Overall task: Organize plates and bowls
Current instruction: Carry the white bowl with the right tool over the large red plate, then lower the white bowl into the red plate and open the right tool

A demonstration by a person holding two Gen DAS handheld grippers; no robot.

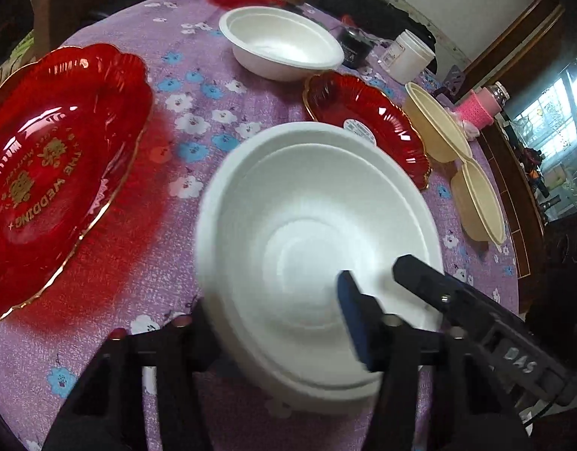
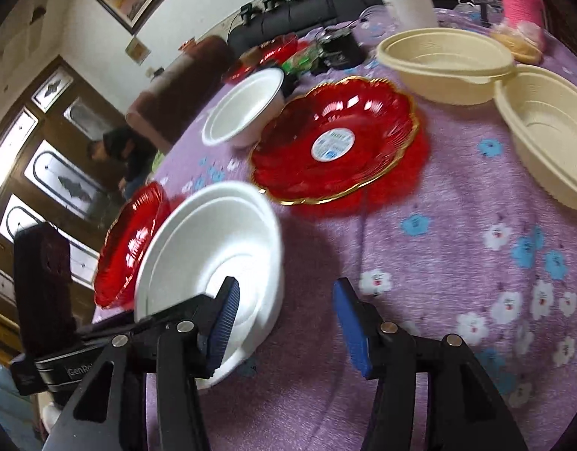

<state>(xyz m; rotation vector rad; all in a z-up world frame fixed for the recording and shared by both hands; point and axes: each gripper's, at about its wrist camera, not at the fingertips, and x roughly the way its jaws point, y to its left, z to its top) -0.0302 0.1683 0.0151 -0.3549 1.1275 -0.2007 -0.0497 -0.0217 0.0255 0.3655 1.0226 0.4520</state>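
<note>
Left gripper (image 1: 273, 323): low over the table, fingers clamped across the near rim of the white foam bowl (image 1: 318, 240); its left finger is hidden behind the wall.
White foam bowl: tilted, apparently lifted off the purple flowered tablecloth (image 1: 145, 263).
Right gripper (image 2: 284, 319): just beside the bowl, fingers spread wide, holding nothing.
Red scalloped plastic plate (image 2: 333, 143): flat beyond.
</note>
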